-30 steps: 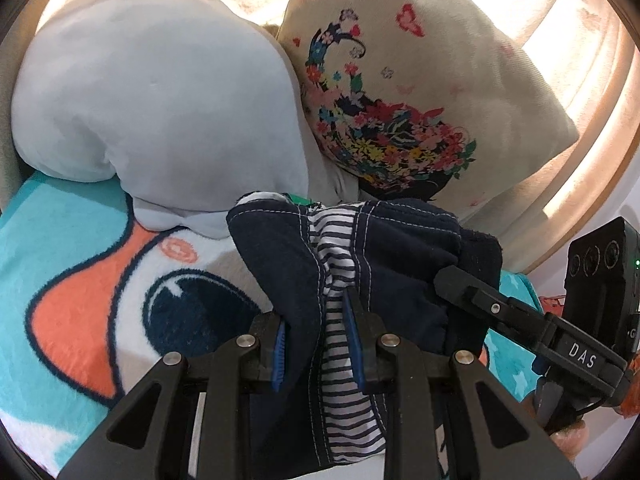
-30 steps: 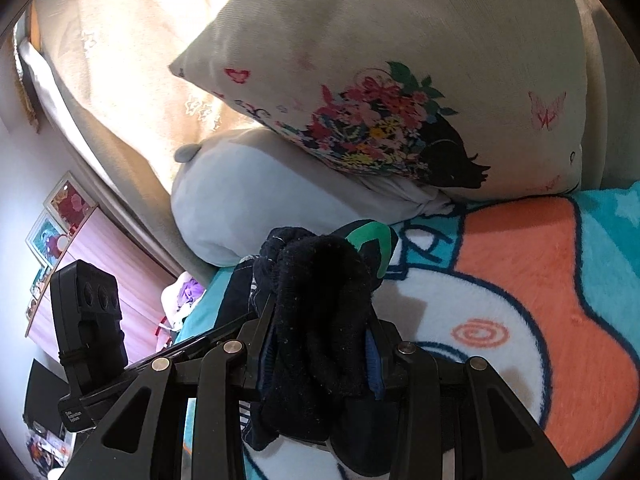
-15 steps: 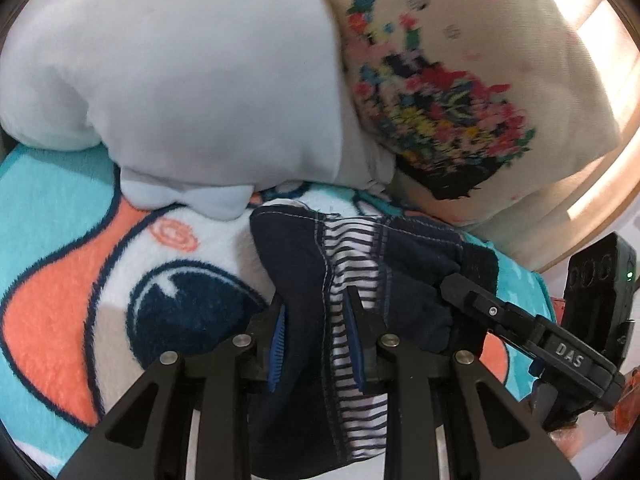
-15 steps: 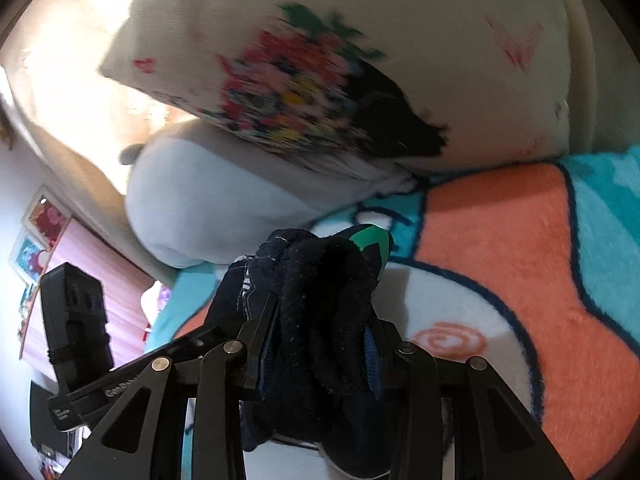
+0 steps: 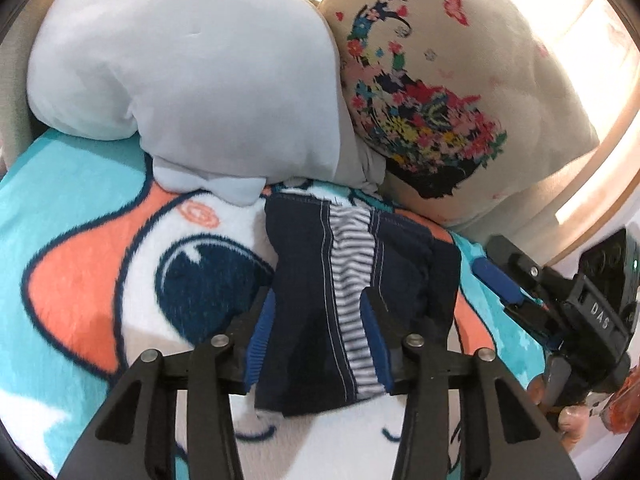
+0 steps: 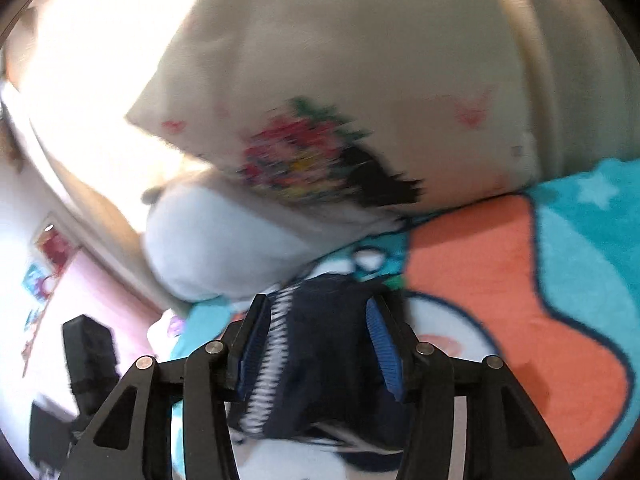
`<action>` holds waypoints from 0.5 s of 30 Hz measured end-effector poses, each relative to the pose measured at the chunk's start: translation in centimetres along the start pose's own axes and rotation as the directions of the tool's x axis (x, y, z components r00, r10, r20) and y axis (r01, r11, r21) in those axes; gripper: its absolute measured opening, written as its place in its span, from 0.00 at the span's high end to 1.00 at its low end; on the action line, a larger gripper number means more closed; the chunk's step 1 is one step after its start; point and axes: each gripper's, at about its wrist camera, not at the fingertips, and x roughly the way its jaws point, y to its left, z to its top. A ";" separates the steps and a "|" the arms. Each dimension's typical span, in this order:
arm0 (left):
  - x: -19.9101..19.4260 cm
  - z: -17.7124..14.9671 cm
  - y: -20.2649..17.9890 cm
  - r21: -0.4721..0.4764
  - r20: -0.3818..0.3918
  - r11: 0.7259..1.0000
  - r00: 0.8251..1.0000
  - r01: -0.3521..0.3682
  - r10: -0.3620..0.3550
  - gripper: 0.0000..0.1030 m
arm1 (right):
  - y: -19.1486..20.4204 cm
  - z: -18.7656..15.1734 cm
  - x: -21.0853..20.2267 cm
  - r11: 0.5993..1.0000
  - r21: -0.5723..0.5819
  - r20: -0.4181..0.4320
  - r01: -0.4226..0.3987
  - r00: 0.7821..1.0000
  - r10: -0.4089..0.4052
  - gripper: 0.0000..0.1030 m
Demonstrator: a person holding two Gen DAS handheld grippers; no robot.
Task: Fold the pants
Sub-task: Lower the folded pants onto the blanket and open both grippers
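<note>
Now, pants [image 5: 352, 280]: soft, light, limp (folded bundle); to be taken at hem edge.
L gripper [image 5: 320, 344]: jaws just opened, cloth between, released.
R gripper [image 6: 316, 344]: same.

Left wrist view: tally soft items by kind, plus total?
Pants: 1
Floral cushion: 1
Grey plush pillow: 1
Cartoon blanket: 1
Total: 4

Pants [image 5: 352, 280] lie on the blanket [image 5: 80, 208], pillows [image 5: 180, 60] behind.
</note>
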 end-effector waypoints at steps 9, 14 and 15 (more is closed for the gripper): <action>-1.5 -1.7 -0.2 0.032 0.047 0.995 0.994 -0.099 0.097 0.50 | -2.5 -1.6 4.0 0.995 0.029 -0.117 0.091 0.989 -0.088 0.46; -2.7 -2.8 -0.1 0.041 0.082 0.987 0.985 -0.157 0.153 0.48 | -1.8 -1.7 2.4 0.994 0.013 -0.085 0.110 0.990 -0.108 0.40; -3.0 -3.1 -0.3 0.051 0.098 0.981 0.979 -0.185 0.180 0.48 | -1.4 -1.9 1.8 0.993 -0.001 -0.068 0.117 0.991 -0.116 0.40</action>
